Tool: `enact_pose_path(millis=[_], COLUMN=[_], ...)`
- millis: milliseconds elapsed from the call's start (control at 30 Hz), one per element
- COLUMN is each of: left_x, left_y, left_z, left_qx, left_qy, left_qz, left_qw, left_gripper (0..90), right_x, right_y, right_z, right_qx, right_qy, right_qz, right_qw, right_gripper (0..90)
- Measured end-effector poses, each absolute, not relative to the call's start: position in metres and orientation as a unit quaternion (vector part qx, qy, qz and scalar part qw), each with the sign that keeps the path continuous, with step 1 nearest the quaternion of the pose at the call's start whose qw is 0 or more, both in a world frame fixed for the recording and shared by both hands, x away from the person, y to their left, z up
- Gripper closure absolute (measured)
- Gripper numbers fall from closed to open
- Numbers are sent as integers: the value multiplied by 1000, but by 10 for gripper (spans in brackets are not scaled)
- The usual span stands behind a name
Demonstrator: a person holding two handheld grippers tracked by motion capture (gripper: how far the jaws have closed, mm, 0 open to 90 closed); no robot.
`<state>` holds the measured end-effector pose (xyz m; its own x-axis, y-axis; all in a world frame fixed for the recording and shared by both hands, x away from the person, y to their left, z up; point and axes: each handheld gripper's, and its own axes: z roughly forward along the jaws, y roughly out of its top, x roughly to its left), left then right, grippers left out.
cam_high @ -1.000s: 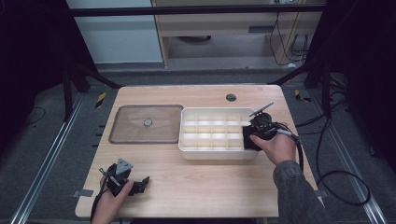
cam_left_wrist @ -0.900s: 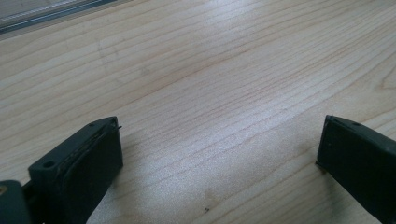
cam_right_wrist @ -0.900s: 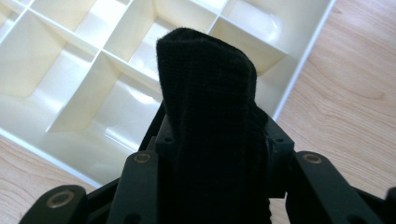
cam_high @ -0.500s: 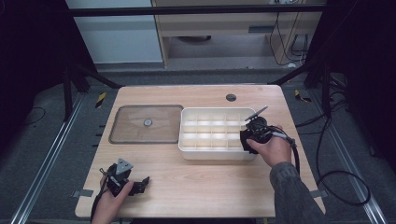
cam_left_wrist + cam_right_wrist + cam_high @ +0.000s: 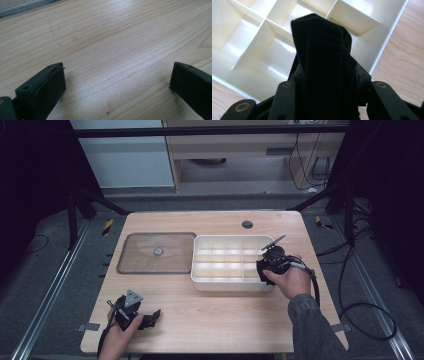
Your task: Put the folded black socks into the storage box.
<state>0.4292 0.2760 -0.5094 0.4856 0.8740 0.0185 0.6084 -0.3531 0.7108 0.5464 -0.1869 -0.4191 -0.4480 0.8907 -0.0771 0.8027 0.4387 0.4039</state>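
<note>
We see the white divided tray bare inside, our right gripper clamped on black cloth over its corner, the clear lid beside it, and our left gripper spread wide nearer us.

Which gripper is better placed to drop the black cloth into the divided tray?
Right: the right gripper already holds the black cloth over the tray; the left gripper rests open and apart.

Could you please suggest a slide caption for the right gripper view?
Right hand-held gripper clamps a folded black cloth above the white divided tray.
</note>
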Motion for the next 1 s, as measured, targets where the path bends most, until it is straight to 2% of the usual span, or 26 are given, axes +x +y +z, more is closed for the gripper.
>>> enact_pose_path(millis=[167, 333, 367, 600, 1000], left_x=[429, 429, 429, 429, 429], left_y=[276, 276, 276, 276, 276], left_z=[-509, -509, -509, -509, -509], left_qx=[797, 799, 799, 800, 801], left_qy=[464, 462, 462, 462, 461], left_qz=[202, 202, 202, 202, 202], left_qw=[328, 326, 326, 325, 325], left_gripper=[0, 0, 0, 0, 0], right_x=[546, 544, 542, 534, 523], right_y=[-187, -188, -188, -189, -196], right_z=[-417, -411, -406, -392, -366], right_qx=[511, 515, 514, 509, 496], right_qy=[833, 830, 829, 828, 829], right_qz=[160, 172, 175, 190, 221], right_qw=[139, 131, 134, 135, 134], right_gripper=[550, 480, 422, 357, 323])
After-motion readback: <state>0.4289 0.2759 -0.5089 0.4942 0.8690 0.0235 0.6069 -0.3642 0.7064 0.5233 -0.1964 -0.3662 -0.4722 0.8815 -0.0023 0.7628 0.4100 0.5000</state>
